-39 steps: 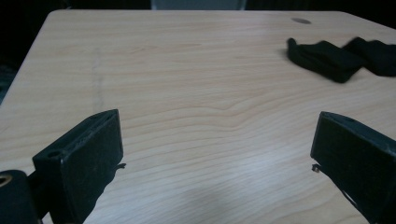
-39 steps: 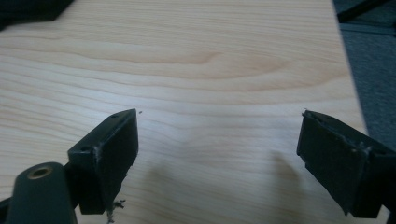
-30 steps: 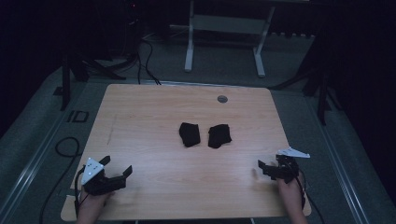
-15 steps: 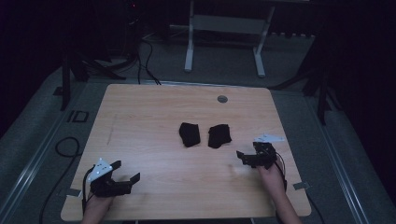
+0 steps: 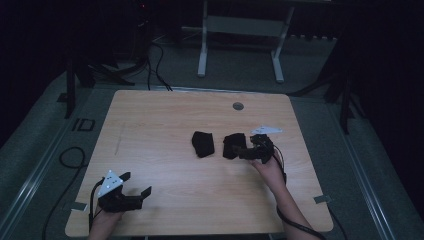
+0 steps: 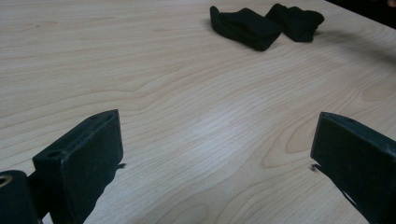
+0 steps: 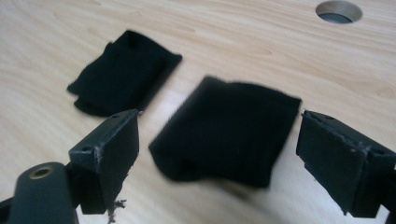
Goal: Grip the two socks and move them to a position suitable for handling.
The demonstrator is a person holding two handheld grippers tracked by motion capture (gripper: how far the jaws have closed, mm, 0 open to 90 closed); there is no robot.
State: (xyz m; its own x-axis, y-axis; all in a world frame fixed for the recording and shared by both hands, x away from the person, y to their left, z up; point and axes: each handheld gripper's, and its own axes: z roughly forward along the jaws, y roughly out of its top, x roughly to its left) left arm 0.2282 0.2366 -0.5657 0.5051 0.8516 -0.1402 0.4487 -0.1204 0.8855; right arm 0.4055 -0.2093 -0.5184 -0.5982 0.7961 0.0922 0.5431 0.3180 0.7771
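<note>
Two small folded black cloths lie side by side at the middle of the wooden table (image 5: 150, 125): a left cloth (image 5: 202, 143) and a right cloth (image 5: 232, 144). My right gripper (image 5: 241, 152) is open and low at the right cloth. In the right gripper view that cloth (image 7: 233, 126) sits between the spread jaws of the right gripper (image 7: 219, 140), untouched, with the left cloth (image 7: 123, 72) beyond. My left gripper (image 5: 136, 183) rests open near the front left corner. In the left gripper view the left gripper (image 6: 215, 140) holds nothing, and both cloths (image 6: 245, 28) (image 6: 296, 21) lie far off.
A round cable hole (image 5: 238, 106) sits near the table's far edge, also seen in the right gripper view as a cable hole (image 7: 338, 11). White metal frame legs (image 5: 202, 45) and cables (image 5: 155, 55) stand on the floor behind the table.
My right gripper has travelled from the table's right front edge forward and left up to the right cloth. My left gripper has shifted slightly right along the front edge.
</note>
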